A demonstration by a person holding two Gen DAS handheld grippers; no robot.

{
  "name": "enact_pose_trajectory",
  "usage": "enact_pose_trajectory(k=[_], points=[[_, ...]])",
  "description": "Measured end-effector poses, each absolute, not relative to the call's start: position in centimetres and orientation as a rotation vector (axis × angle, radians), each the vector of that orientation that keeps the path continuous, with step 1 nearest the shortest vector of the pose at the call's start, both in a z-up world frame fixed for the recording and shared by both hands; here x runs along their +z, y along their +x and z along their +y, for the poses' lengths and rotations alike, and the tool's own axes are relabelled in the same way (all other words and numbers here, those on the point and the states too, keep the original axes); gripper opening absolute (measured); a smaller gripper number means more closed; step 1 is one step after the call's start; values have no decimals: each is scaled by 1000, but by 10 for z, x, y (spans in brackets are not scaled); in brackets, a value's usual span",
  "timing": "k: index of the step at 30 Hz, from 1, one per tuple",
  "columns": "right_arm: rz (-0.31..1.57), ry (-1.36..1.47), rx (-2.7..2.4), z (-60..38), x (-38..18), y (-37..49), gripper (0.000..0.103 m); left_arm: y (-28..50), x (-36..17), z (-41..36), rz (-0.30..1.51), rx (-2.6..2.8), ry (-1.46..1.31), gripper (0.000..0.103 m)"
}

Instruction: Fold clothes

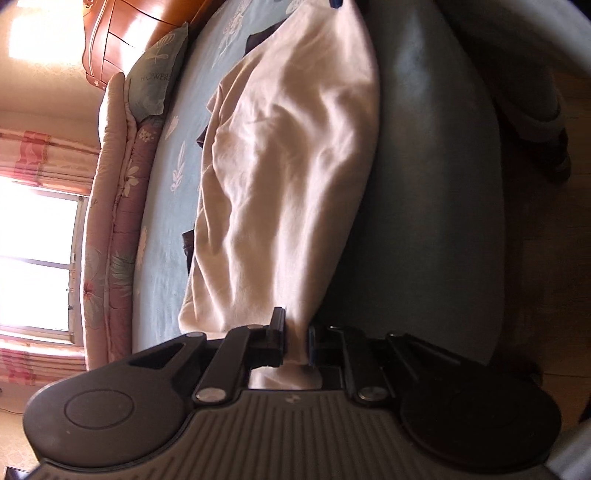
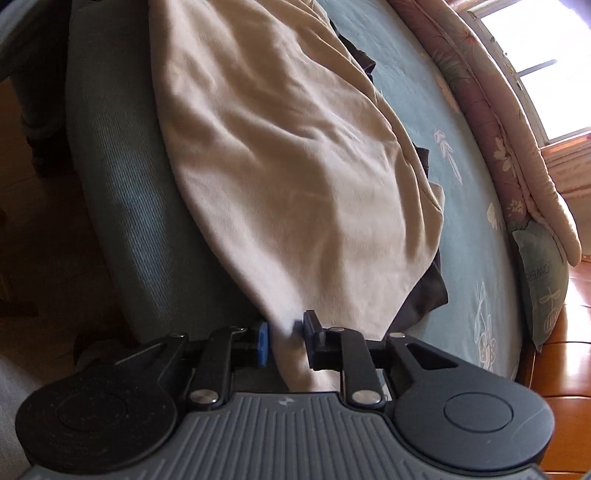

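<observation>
Right at the bed's near edge, the left gripper (image 1: 296, 339) is pinched down on a bunched corner of the beige garment (image 1: 295, 155), jaws nearly together with just the cloth between them. Same deal on the other side: the right gripper (image 2: 285, 341) has its jaws closed onto another gathered corner of the same beige garment (image 2: 288, 158), blue pad on one finger touching the fabric.

From those two grips the garment runs away across the bed, its near edge hanging over the bed's side, and it's pretty wrinkled, lying mostly spread out on the blue floral bedsheet (image 1: 166, 236). A dark piece of clothing (image 2: 424, 295) peeks out from under the garment's far edge in a few spots; can't tell what it is exactly.

Beyond the garment on the bed there's open bedsheet (image 2: 461, 122), then a rolled pink floral quilt (image 1: 114, 221) along the bed's far side, with a blue-green pillow (image 1: 157, 77) at one end of it, next to the wooden headboard (image 1: 125, 33). Past the bed sits a bright window (image 1: 33, 254) with pink curtains (image 1: 40, 155). Below the bed's near side, wooden floor (image 1: 546, 258).
</observation>
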State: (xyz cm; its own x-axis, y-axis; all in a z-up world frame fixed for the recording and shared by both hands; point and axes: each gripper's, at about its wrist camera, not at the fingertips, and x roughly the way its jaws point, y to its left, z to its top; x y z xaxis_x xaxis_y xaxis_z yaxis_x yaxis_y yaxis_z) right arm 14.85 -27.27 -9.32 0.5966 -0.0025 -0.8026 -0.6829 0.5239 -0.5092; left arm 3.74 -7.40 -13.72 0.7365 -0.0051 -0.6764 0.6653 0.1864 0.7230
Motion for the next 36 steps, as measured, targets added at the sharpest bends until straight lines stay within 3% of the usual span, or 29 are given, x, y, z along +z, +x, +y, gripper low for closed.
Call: enact_pose_trajectory(k=[2, 5, 7, 10, 14, 15, 18, 22, 32, 35, 36], points=[[876, -901, 475, -277, -92, 144, 42, 31, -117, -60, 705, -555, 1177, 14], [916, -838, 481, -285, -90, 137, 52, 31, -93, -31, 774, -507, 1026, 17], [910, -763, 469, -290, -78, 137, 59, 38, -78, -9, 812, -441, 915, 33], [888, -588, 464, -301, -58, 140, 68, 62, -59, 32, 910, -358, 596, 37], [851, -391, 457, -305, -45, 154, 68, 108, -55, 98, 1045, -279, 15, 36], [843, -354, 454, -304, -45, 156, 68, 120, -60, 110, 1067, -262, -100, 29], [835, -213, 453, -303, -46, 164, 69, 146, -87, 128, 1147, -250, -350, 30], [826, -97, 439, -297, -54, 163, 69, 149, -125, 131, 1239, -229, -519, 30], [790, 85, 384, -300, -65, 150, 77, 136, -155, 157, 1226, -230, -901, 36], [798, 103, 369, -298, -70, 156, 77, 136, -150, 146, 1199, -213, -838, 25], [797, 108, 366, -298, -71, 158, 77, 135, -147, 142, 1196, -198, -799, 11]])
